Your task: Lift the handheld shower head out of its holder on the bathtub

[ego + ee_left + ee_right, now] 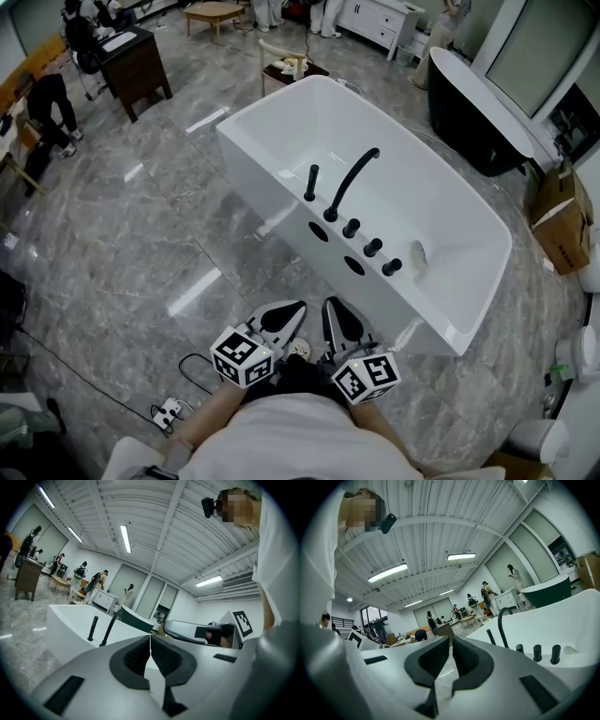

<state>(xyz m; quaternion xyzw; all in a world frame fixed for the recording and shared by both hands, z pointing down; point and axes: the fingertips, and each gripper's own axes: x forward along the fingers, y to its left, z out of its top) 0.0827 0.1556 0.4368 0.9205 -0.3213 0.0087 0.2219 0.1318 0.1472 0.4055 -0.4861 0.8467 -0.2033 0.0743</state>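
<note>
A white tub [272, 208] is seen mid-frame on a grey marble floor [122, 244]. Along its near rim, L to R, are set the shower head [310, 181], an arched spout [354, 176] and three black knobs [372, 247]. The shower head, a black rod, is stood upright in its holder [308, 198], untouched and well apart from both grippers. The L gripper [281, 317] and R gripper [339, 317] are held side by side close to the person's body, short of the tub's near wall and pointed approx. level toward it. The L jaws are pressed together w/ nothing between them. The R jaws are likewise pressed together and empty. In both gripper views the rod is seen beyond the jaws, beside the spout. A black tub [478, 122] is seen behind, w/ a cardboard box [561, 225] at far right.
</note>
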